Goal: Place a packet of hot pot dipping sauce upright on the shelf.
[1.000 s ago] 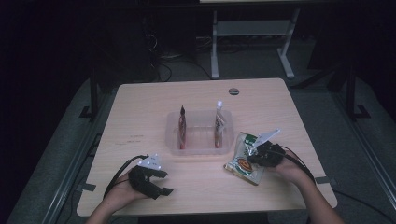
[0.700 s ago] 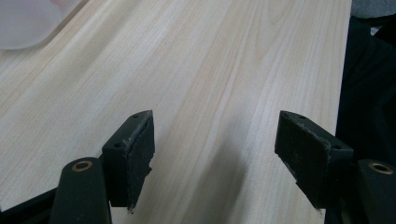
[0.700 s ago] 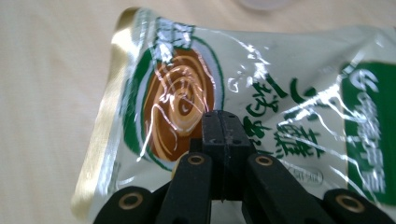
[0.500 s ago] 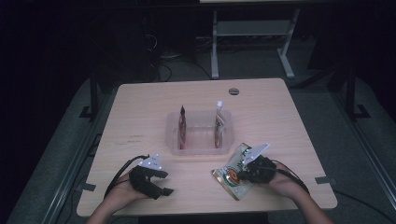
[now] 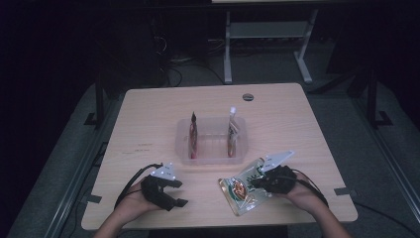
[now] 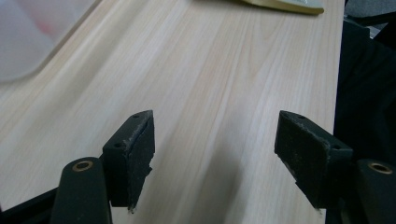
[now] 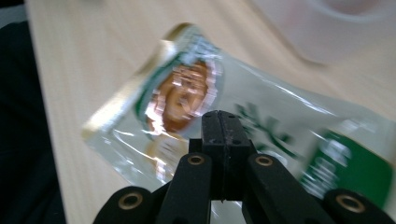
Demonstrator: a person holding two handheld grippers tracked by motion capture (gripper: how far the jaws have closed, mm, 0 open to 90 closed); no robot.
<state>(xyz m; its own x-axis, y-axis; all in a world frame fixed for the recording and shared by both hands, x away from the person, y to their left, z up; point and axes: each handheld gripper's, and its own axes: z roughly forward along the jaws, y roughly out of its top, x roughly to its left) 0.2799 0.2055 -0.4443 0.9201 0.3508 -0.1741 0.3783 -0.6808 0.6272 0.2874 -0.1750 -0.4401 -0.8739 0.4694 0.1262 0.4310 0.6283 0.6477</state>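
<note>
While the left gripper (image 5: pixel 171 191) is held low near the table's (image 5: pixel 148 114) front edge with jaws wide apart, the right gripper (image 5: pixel 257 182) is clamped on a packet (image 5: pixel 242 186) lying before the tub (image 5: pixel 184 141). Glossy green-and-white print with a brown picture is revealed in the right gripper view, blurred; bare wood is seen between the left jaws.

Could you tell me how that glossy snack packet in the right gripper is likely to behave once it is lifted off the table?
The snack packet is thin, shiny film, so it will probably flop and sag away from the right gripper, whose jaws are shut on one spot. It looks flat, so it is likely light. The glossy surface may slip in a weak pinch.
</note>
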